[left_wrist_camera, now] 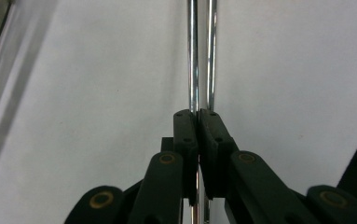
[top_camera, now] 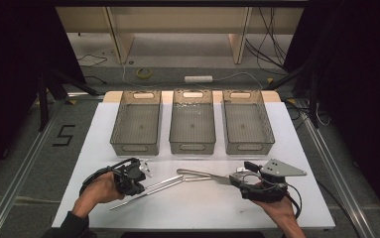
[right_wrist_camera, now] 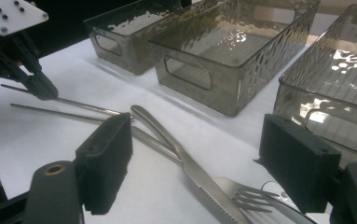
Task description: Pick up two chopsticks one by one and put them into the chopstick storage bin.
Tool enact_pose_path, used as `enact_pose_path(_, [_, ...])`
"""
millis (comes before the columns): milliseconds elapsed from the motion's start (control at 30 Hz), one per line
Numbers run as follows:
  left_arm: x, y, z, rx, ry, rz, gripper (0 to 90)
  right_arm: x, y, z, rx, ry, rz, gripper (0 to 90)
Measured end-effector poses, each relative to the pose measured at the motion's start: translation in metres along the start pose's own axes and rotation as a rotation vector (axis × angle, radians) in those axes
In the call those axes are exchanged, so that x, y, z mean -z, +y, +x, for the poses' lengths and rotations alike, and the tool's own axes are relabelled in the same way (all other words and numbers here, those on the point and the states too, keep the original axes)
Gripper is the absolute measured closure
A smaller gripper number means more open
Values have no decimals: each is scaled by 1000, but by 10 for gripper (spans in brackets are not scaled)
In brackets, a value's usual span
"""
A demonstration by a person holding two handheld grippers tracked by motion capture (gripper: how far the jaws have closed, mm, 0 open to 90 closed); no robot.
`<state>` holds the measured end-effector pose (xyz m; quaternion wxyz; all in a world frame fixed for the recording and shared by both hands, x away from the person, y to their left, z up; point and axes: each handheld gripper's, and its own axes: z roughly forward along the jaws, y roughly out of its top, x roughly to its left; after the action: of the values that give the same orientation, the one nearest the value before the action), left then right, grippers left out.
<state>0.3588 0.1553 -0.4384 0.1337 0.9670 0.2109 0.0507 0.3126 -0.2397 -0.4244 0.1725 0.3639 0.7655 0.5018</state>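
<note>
**Cutlery sort: slip risk at the chopstick grip**

The white table top [top_camera: 197, 203] stands in a dark room, with cables and a power strip on the floor beyond it. I see the left gripper [left_wrist_camera: 197, 116] clamped on one of the two thin polished steel chopsticks [left_wrist_camera: 193, 56], jaws together; the second chopstick runs just beside the held one. The right gripper [right_wrist_camera: 197, 158] has its jaws wide apart, straddling the steel table knife [right_wrist_camera: 192, 170] and the steel fork [right_wrist_camera: 253, 198], gripping neither.

Risks, as I judge them:
- The held chopstick is smooth and round; it may swivel or slide out when lifted.
- The grip sits near one end, so the long free end may sag and drag its neighbour.
- The knife and fork cross; closing on one may shift the other.

Three smoky transparent plastic bins [top_camera: 192, 126] stand side by side at the far edge. All three look empty.
</note>
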Motion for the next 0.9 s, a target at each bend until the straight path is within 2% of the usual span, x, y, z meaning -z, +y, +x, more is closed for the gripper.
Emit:
enact_pose_path(200, [11,-1,0,17,4,-31,858,0,0,0,0,-2,-1,267])
enact_pose_path(267, [15,-2,0,14,-20,-53,858,0,0,0,-1,-2,-2,267])
enact_pose_path(367, [23,-2,-1,21,-32,-84,857,0,0,0,0,-1,1,267])
enact_pose_path(533, [40,-4,1,46,-24,-168,857,0,0,0,-2,-4,1,268])
enact_pose_path(667, [53,-4,6,103,24,-247,857,0,0,0,-4,-3,3,268])
enact_pose_path(767, [58,-5,13,173,54,-316,857,0,0,0,-6,-5,3,268])
enact_pose_path(833, [59,-6,20,218,87,-341,857,0,-1,-1,-8,-5,-2,268])
enact_pose_path(900, [58,-7,28,253,97,-360,857,0,-1,-1,-7,-7,-3,267])
